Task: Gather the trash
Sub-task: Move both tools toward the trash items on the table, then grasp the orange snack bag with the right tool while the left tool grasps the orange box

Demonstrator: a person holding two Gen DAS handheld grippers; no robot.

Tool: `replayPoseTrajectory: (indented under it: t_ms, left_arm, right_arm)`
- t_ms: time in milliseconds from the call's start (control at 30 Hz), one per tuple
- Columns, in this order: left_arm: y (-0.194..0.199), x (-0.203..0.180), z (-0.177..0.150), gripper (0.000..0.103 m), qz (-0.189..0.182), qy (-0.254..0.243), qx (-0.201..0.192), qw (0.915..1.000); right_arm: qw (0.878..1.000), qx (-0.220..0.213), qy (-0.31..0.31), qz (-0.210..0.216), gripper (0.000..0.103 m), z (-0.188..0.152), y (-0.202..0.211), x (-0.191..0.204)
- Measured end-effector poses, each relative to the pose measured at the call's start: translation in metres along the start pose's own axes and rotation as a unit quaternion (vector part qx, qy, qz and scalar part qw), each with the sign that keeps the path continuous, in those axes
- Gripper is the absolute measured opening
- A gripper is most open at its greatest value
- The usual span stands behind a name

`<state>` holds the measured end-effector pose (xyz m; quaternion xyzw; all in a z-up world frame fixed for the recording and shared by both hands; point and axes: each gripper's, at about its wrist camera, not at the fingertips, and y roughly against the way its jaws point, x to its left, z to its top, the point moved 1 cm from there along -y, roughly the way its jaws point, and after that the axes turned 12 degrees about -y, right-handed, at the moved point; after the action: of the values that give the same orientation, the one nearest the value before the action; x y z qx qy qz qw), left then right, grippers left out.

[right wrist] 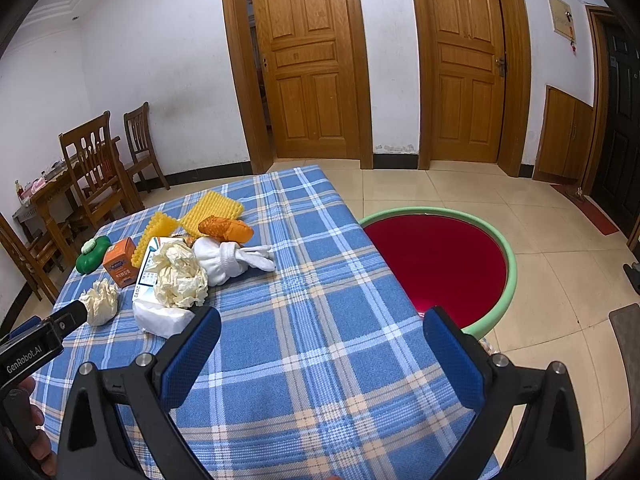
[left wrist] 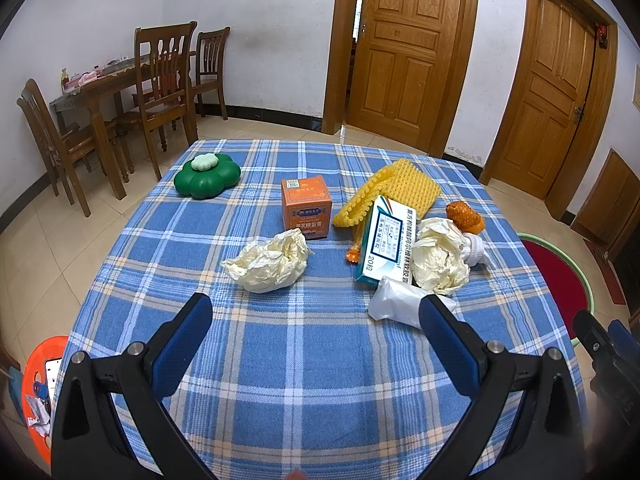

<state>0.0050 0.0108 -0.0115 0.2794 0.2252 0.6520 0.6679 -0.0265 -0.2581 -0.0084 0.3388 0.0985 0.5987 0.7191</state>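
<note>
1. The left gripper [left wrist: 316, 316] is hovering over the tablecloth [left wrist: 304, 380], jaws spread wide and empty.
2. The right gripper [right wrist: 322, 328] is gaping likewise, holding nothing.
3. A crumpled paper [left wrist: 268, 260] is lying just ahead.
4. Another wad [left wrist: 438, 260] is resting against the box [left wrist: 384, 240].
5. The basin [right wrist: 508, 256] is sitting on the floor, right of the table.

On the table [left wrist: 304, 360] I count two paper wads [left wrist: 268, 264] [left wrist: 440, 260], two boxes [left wrist: 306, 206] [left wrist: 386, 246], two yellow mats [left wrist: 412, 184] [left wrist: 360, 204], one white bag [left wrist: 394, 300], one white cloth bundle [right wrist: 228, 260], one orange toy [left wrist: 464, 216] and one green case [left wrist: 206, 176]. Beside the table: one red basin [right wrist: 436, 264], three chairs [left wrist: 164, 80] [left wrist: 212, 64] [left wrist: 52, 136]. Beyond it, two doors [left wrist: 404, 40] [left wrist: 552, 80].
</note>
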Motion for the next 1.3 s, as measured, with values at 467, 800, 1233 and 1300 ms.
replayPoseTrajectory:
  t_ms: [467,800,1233,1300]
  left_arm:
    - [-0.005,0.004,0.002,0.102,0.001,-0.003,0.005,1.0]
    - [-0.033,0.023,0.024,0.102,0.006,0.0,0.023,0.9997]
    - [-0.088,0.05,0.057,0.102,0.007,0.011,0.054,0.9985]
    - [-0.097,0.048,0.062,0.102,0.002,0.006,0.055,0.9985]
  right_arm:
    - [1.0,0.008,0.006,-0.002,0.103,-0.005,-0.007,0.0]
    - [0.999,0.025,0.033,0.008,0.103,0.015,-0.032,0.011]
    - [0.995,0.084,0.04,0.044,0.103,0.05,-0.086,0.034]
    - [0.994,0.085,0.042,0.048,0.103,0.055,-0.093,0.041]
